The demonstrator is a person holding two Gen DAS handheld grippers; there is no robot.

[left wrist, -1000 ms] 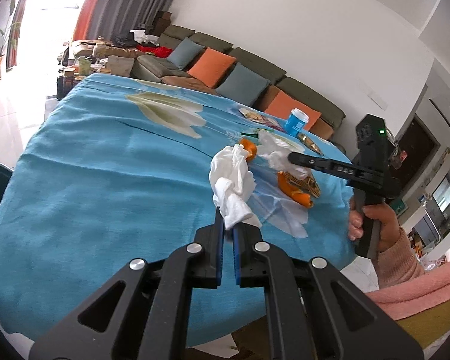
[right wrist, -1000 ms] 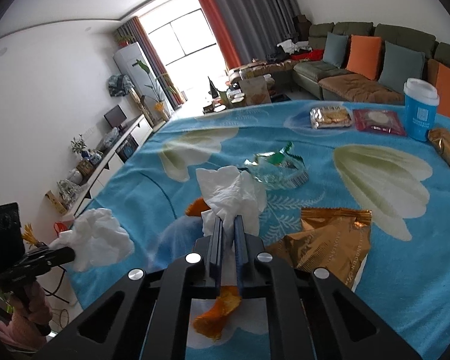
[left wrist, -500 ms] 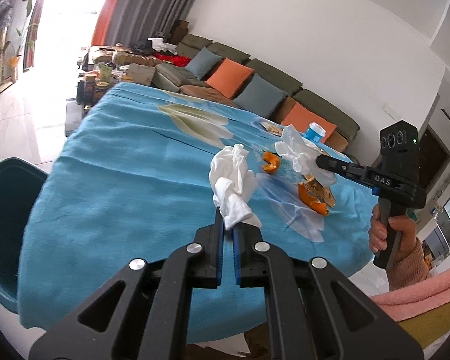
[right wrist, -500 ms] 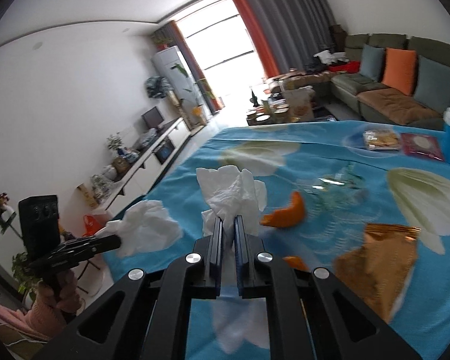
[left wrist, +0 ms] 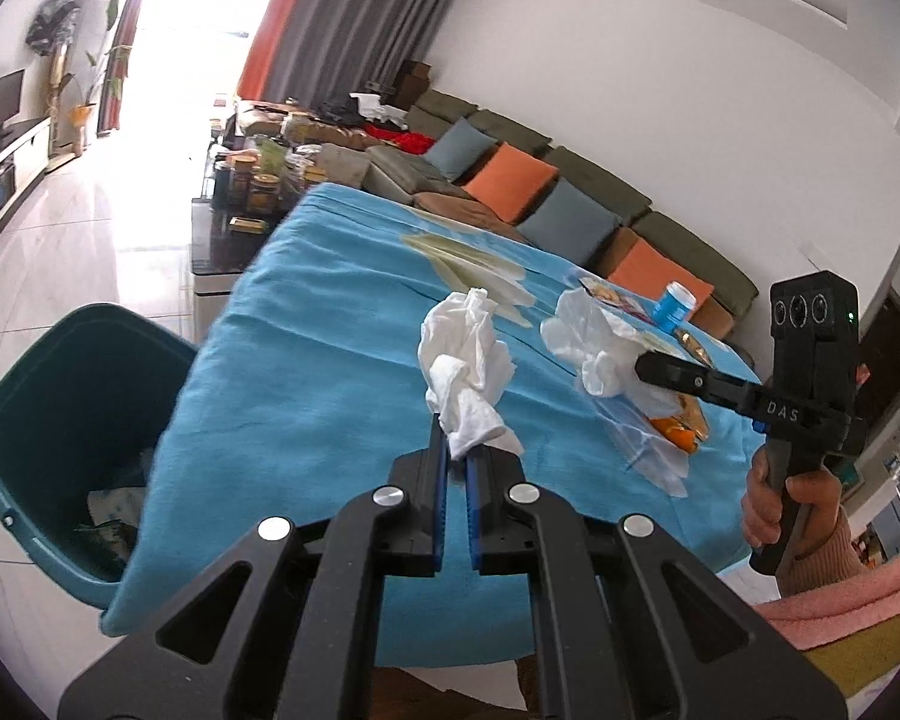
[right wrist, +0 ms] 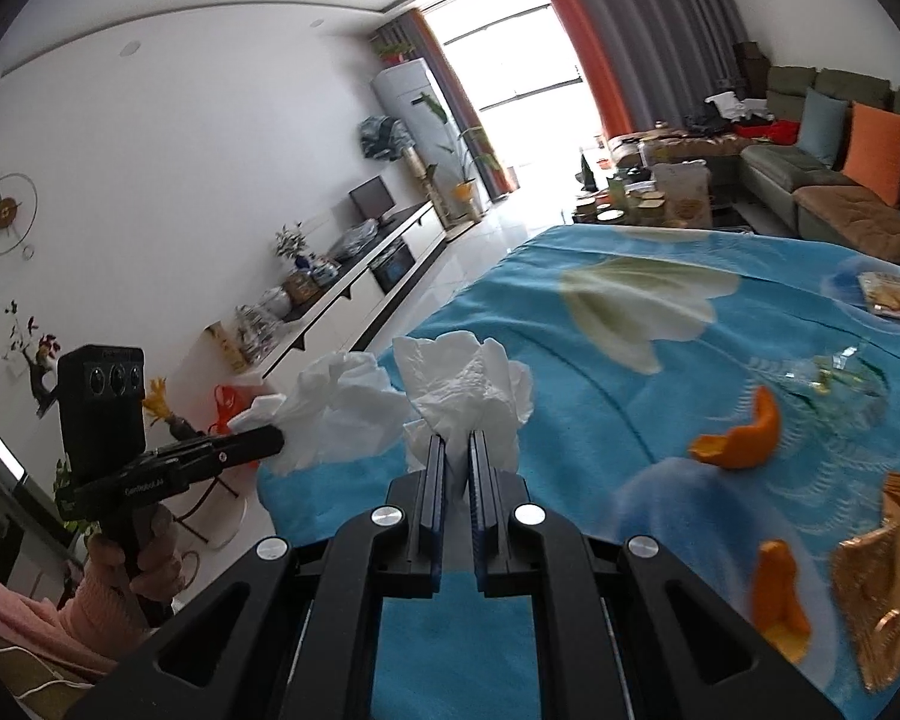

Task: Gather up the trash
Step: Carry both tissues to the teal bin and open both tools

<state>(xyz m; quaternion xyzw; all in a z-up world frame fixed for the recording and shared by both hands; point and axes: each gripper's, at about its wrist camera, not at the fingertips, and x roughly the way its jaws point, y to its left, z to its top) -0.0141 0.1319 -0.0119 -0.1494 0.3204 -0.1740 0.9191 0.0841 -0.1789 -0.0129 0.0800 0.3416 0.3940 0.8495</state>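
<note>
Above the bench (left wrist: pixel 306 372), left gripper (left wrist: pixel 456 456) fingers clamp 1 white tissue (left wrist: pixel 465 372); right gripper (right wrist: pixel 457 456) fingers clamp another tissue (right wrist: pixel 468 384).

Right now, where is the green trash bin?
In the left wrist view the green trash bin stands on the floor at the picture's left, beside the edge of the blue tablecloth; the right wrist view does not show it.

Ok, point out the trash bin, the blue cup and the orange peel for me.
trash bin (left wrist: pixel 48 372): left wrist view, inner back wall.
blue cup (left wrist: pixel 673 306): left wrist view, its side below the lid.
orange peel (right wrist: pixel 741 441): right wrist view, middle of the curved piece.
</note>
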